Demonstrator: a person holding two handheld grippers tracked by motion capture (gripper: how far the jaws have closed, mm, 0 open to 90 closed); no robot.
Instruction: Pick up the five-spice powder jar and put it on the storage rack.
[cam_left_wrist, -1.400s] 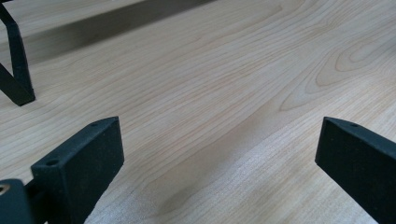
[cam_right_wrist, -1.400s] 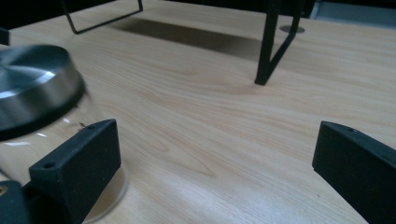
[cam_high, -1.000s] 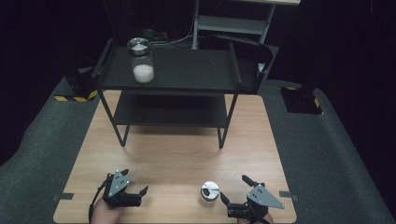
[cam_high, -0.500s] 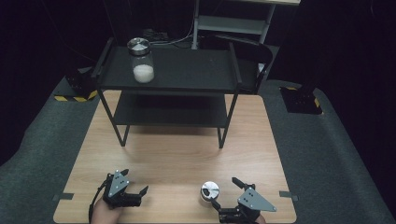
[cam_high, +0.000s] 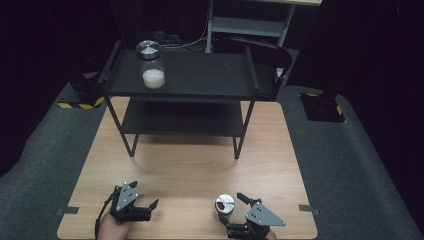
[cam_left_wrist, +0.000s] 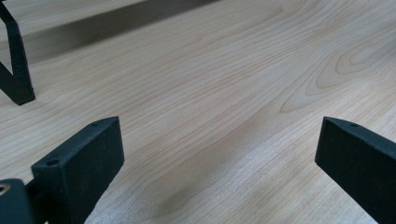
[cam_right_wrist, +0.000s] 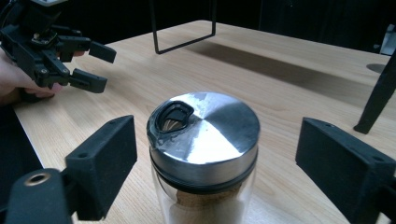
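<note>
A small glass jar with a shiny metal lid and brown contents stands on the wooden table near its front edge. My right gripper straddles it. In the right gripper view its jaws have just been closing with the jar between them, and a gap still shows on each side of the lid. My left gripper rests low at the front left, open, with bare wood between its jaws. It also appears at the far left of the right gripper view, held in a hand.
A black two-tier metal rack stands at the back of the table. On its top shelf, at the left, sits a second jar with white contents. Bare wood lies between the rack's legs and the grippers. Grey matting surrounds the table.
My right gripper has shifted left so that the jar now stands between its jaws, and the jaws have narrowed. The left gripper has stayed put.
</note>
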